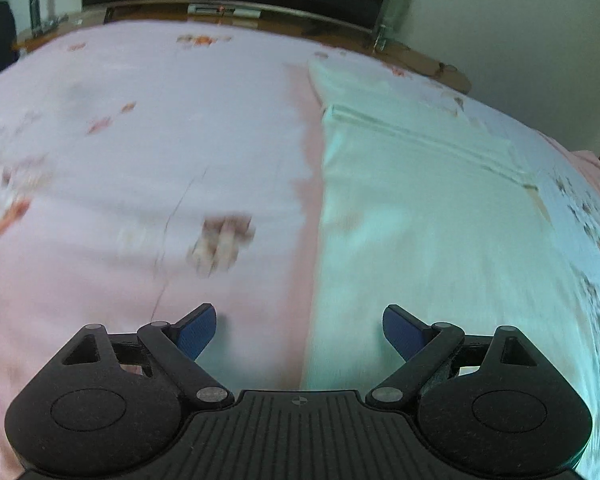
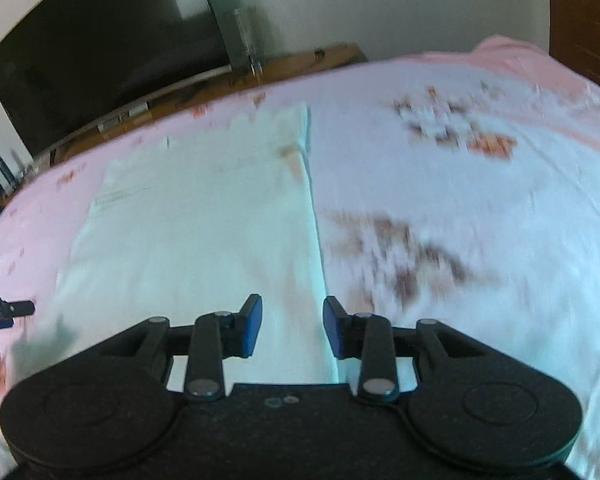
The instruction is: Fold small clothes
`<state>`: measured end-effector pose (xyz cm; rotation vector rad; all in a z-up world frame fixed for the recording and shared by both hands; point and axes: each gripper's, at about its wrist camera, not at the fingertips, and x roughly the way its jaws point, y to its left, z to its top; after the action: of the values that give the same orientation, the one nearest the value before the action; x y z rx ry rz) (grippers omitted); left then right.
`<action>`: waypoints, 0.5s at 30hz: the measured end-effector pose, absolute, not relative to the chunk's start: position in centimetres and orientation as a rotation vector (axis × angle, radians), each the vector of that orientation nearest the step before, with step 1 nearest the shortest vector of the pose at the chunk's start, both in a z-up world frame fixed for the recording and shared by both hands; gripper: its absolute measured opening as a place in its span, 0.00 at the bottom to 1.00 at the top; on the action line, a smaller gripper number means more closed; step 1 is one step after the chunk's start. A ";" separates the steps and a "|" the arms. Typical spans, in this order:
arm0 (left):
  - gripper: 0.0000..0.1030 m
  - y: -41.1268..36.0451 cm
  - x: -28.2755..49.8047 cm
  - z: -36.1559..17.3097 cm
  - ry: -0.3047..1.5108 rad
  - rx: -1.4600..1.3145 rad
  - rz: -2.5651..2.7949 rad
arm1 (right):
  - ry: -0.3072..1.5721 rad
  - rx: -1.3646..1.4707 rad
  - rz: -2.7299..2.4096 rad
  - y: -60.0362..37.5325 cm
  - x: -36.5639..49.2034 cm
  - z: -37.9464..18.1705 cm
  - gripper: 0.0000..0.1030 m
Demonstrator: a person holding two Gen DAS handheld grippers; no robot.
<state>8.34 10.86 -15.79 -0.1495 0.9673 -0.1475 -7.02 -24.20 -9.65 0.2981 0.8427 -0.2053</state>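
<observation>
Left tool [image 1: 299, 330] spread wide, empty; right tool [image 2: 293, 326] parted, empty, over pale garment [image 2: 196, 232] ahead on bed [image 2: 460, 184].

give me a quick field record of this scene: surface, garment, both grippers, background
surface: pink floral bedsheet
garment: pale mint cloth, lying flat, long straight edges, seams near its far end
left hand-held gripper: open, nothing between the pads, above the garment's left edge
right hand-held gripper: partly open, holding nothing, above the garment's right edge
background: dark screen on a wooden unit beyond the bed
image quality: motion blur in both views
</observation>
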 end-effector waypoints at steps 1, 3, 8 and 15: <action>0.88 11.3 7.4 -16.1 0.978 -0.167 -0.150 | 0.855 0.299 -0.210 -23.9 -7.8 -10.1 0.33; 0.88 11.8 6.1 -16.6 0.999 -0.191 -0.159 | 0.871 0.315 -0.225 -23.7 -9.5 -10.8 0.33; 0.75 11.9 3.1 -17.2 1.001 -0.183 -0.192 | 0.909 0.337 -0.252 -23.3 -12.5 -12.3 0.33; 0.61 11.6 1.2 -17.2 1.015 -0.210 -0.211 | 0.938 0.391 -0.250 -22.9 -14.6 -13.5 0.32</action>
<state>1.21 11.56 -17.18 -0.2102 1.0151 -0.2107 -14.56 -22.95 -13.50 0.3912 0.9376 -0.2505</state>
